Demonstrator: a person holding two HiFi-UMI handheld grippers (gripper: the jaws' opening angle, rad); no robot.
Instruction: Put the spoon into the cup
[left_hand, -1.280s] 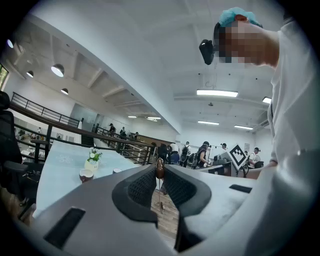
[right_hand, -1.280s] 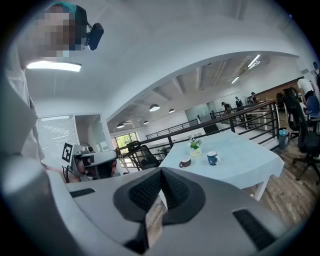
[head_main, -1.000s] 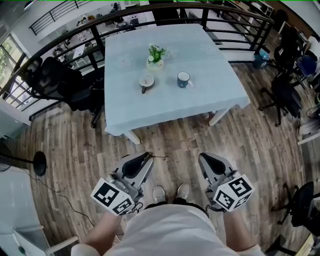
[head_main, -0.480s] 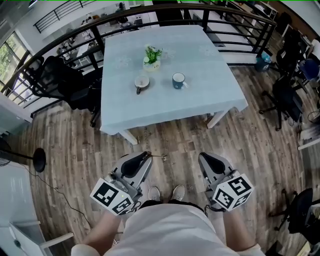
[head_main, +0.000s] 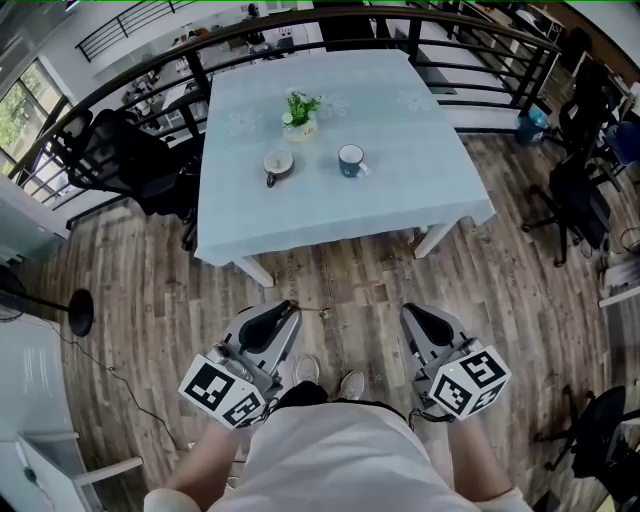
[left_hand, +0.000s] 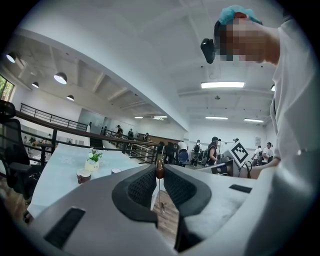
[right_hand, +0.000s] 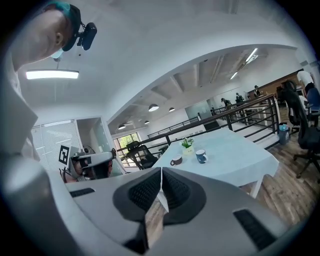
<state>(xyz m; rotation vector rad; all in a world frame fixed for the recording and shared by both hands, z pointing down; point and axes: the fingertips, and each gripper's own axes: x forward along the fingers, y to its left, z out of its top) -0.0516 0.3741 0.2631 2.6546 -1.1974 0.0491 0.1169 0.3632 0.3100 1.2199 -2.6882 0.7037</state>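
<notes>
- Two grippers are seen low in the head view, over the wooden floor (head_main: 150, 300); in the picture they have kept nearly the same places as a second ago.
- The table (head_main: 330, 225) with its light blue cloth has slid a little toward the left of the frame, and the shoes (head_main: 350, 383) have changed places. From this it is judged that the person is walking, probably toward the table.
- The left gripper (head_main: 288, 307) is closed on the spoon (left_hand: 160, 171). The thin stem is pinched between the pads and the brown end stands just above the tips.
- The right gripper (head_main: 409, 313) is closed, and nothing is held between its jaws.
- In the upper middle of the head view, a brown-and-white cup (head_main: 278, 163) and a blue cup (head_main: 350, 158) stand apart on the table, with a small potted plant (head_main: 300, 110) behind them. Which cup is meant cannot be told.
- The spoon is well apart from both cups, so the placing has not begun. The approach must be finished first, and then the spoon must be brought over a cup's mouth.
</notes>
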